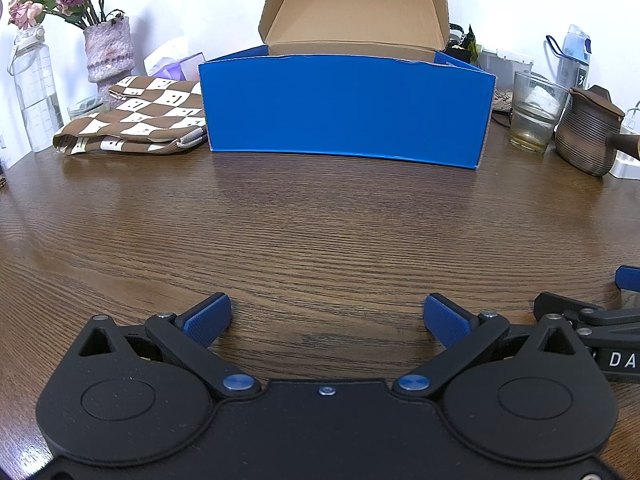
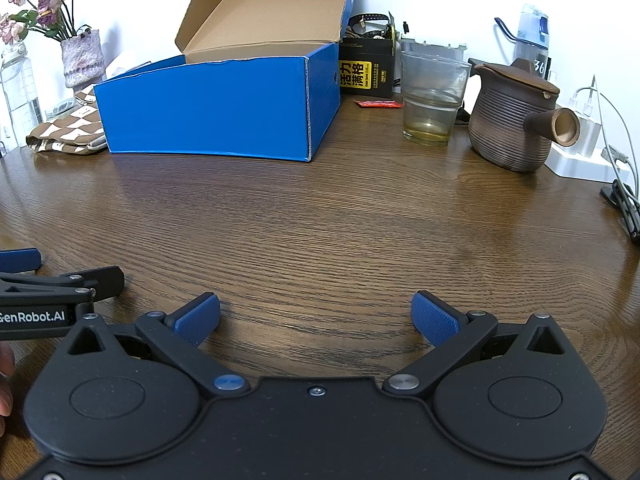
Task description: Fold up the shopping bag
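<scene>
Both tools sit low over the dark wood-grain table [image 1: 320, 220], side by side, and neither has anything in it — your left gripper [image 1: 327, 318] has its blue pads spread wide over bare wood, and your right gripper [image 2: 316, 314] is splayed the same way, empty. The thing you're after, the brown-and-cream checkered fabric shopping bag [image 1: 136, 120], lies in a loose heap at the far left of the table, touching the left end of the open blue cardboard box [image 1: 344, 112] and just in front of the mottled pink vase of dried flowers [image 1: 108, 52]. From the right wrist view only a corner of it peeks out past the box. So by my read you're at the very start: nothing is grasped, nothing is spread out, and the fold itself hasn't begun. The next move looks like a reach forward and to the left with the left tool to pinch an edge of the cloth and draw it onto the bare stretch of wood in front of you — the right one joining to flatten it. Mind the clear plastic water bottle [image 1: 32, 88] standing close beside the heap.
</scene>
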